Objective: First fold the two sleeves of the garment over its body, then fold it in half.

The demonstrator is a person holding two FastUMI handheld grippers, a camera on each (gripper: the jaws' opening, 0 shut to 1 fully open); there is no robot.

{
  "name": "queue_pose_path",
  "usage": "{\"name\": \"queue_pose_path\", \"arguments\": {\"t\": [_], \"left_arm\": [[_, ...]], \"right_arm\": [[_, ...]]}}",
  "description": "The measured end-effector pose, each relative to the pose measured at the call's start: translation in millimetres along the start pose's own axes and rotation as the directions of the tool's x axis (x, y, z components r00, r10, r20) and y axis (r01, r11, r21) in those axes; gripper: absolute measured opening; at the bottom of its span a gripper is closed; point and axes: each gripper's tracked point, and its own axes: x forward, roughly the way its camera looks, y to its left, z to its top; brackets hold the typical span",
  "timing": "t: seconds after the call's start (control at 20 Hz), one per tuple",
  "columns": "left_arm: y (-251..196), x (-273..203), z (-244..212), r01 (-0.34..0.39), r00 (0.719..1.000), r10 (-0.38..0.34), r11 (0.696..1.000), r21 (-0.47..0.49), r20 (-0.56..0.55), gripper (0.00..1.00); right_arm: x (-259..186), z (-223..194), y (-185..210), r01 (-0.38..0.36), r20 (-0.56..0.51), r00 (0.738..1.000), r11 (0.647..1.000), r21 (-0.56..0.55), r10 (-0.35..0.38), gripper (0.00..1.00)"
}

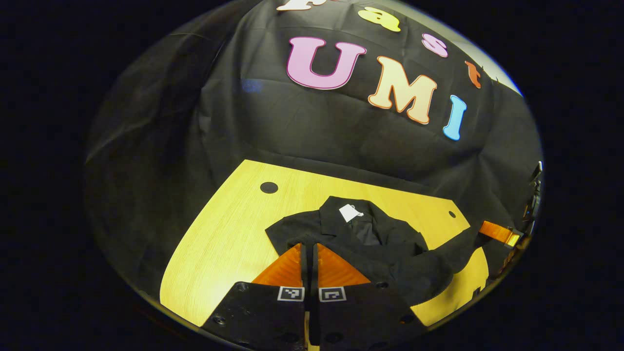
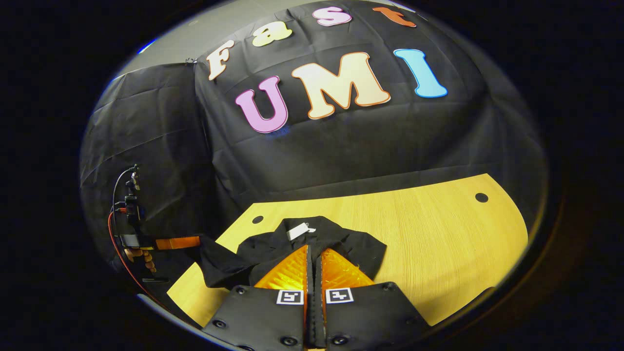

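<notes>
the left hand-held gripper (image 1: 310, 246) and right hand-held gripper (image 2: 314, 251) both show fingers nearly together; whether either pinches cloth, i cannot tell. each hovers low over the black garment (image 1: 370, 239), which lies on the yellow table (image 1: 219, 243), white tag (image 1: 349, 213) at its collar.

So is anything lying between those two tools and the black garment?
Nothing visible: both the left tool and the right tool sit directly over the garment, which lies alone on the wooden table.
</notes>
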Motion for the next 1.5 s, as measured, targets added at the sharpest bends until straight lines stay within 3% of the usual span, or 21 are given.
{"name": "queue_pose_path", "arguments": {"t": [0.4,0.45,0.5,0.65,0.7,0.9,1.0,1.05,1.1,1.15,1.5], "left_arm": [[26.0,60.2,-6.5,-0.01,0.999,0.012,0.999,0.05,-0.043,0.0],[30.9,63.4,-3.7,-0.033,0.999,0.035,0.997,0.068,-0.031,0.0],[42.2,65.8,9.0,-0.085,0.996,0.084,0.992,0.091,0.018,0.01],[51.3,53.6,71.0,-0.199,0.949,0.16,0.972,0.121,0.273,1.0],[45.9,42.7,87.8,-0.202,0.929,0.15,0.971,0.124,0.339,0.92],[23.2,-1.2,97.0,-0.173,0.915,0.117,0.978,0.115,0.387,0.94],[12.6,-27.7,100.1,-0.177,0.894,0.119,0.979,0.098,0.432,0.94],[9.5,-41.2,99.7,-0.186,0.886,0.123,0.977,0.1,0.447,0.94],[4.2,-53.9,96.4,-0.195,0.878,0.125,0.975,0.107,0.461,0.93],[-3.5,-66.7,94.2,-0.2,0.872,0.124,0.973,0.113,0.473,0.93],[-46.8,-157.2,70.6,-0.204,0.824,0.107,0.972,0.115,0.557,0.93]], "right_arm": [[49.5,10.7,-43.1,0.159,-0.028,0.987,0.985,0.071,-0.157,0.02],[51.7,11.7,-49.7,0.203,-0.022,0.979,0.976,0.072,-0.202,0.02],[51.6,14.8,-58.4,0.254,-0.007,0.967,0.965,0.062,-0.254,0.09],[43.2,37.1,-58.0,0.315,0.105,0.943,0.949,0.028,-0.316,0.98],[36.1,42.1,-55.3,0.325,0.136,0.936,0.945,0.017,-0.325,0.98],[-8.4,58.7,-35.8,0.325,0.255,0.916,0.945,-0.027,-0.308,0.98],[-35.2,59.7,-23.6,0.31,0.302,0.91,0.949,-0.047,-0.283,0.98],[-48.2,57.0,-17.7,0.3,0.32,0.909,0.952,-0.059,-0.267,1.0],[-68.7,56.6,-12.1,0.294,0.341,0.906,0.953,-0.075,-0.252,0.93],[-82.7,52.7,-7.7,0.29,0.357,0.902,0.953,-0.086,-0.242,0.97],[-170.2,26.4,19.9,0.236,0.457,0.875,0.965,-0.111,-0.161,0.94]]}}
